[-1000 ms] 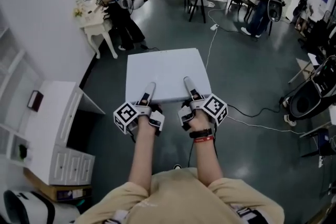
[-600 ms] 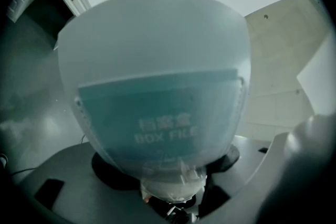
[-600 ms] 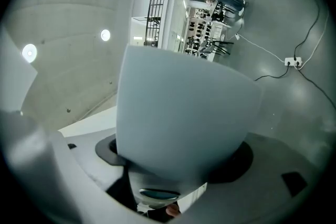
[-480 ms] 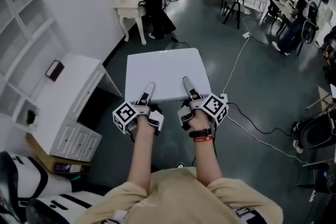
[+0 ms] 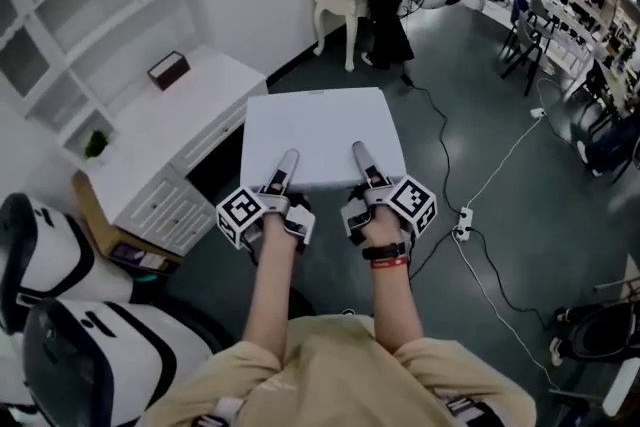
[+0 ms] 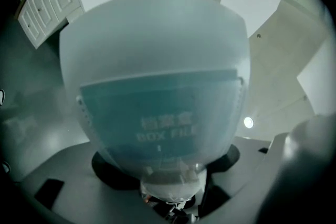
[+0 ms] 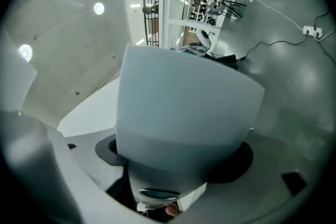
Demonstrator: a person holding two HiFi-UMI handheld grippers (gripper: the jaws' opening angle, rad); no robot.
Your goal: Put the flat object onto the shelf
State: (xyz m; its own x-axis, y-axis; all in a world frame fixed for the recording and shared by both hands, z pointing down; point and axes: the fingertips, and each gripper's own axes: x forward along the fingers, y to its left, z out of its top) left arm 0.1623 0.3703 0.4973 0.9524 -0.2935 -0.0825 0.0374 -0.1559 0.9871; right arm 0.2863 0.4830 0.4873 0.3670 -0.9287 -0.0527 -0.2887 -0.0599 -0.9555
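The white shelf point(image 5: 95, 10) is standing at the left, well apart from the load. The left gripper point(image 5: 287, 163) is clamping the near edge of the flat box file point(image 5: 322, 125), which is hanging level over the floor, and the right gripper point(image 5: 359, 158) is clamping that same edge. With only 1 edge gripped, the far end could sag or slip free during the reach.

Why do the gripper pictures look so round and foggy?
Left gripper view: fisheye bulge, and the file box fills it, too close and hazy. Right gripper view: same bulge, dark corners, a lamp as a bright spot. Head view: sharp, evenly lit, edges bent.
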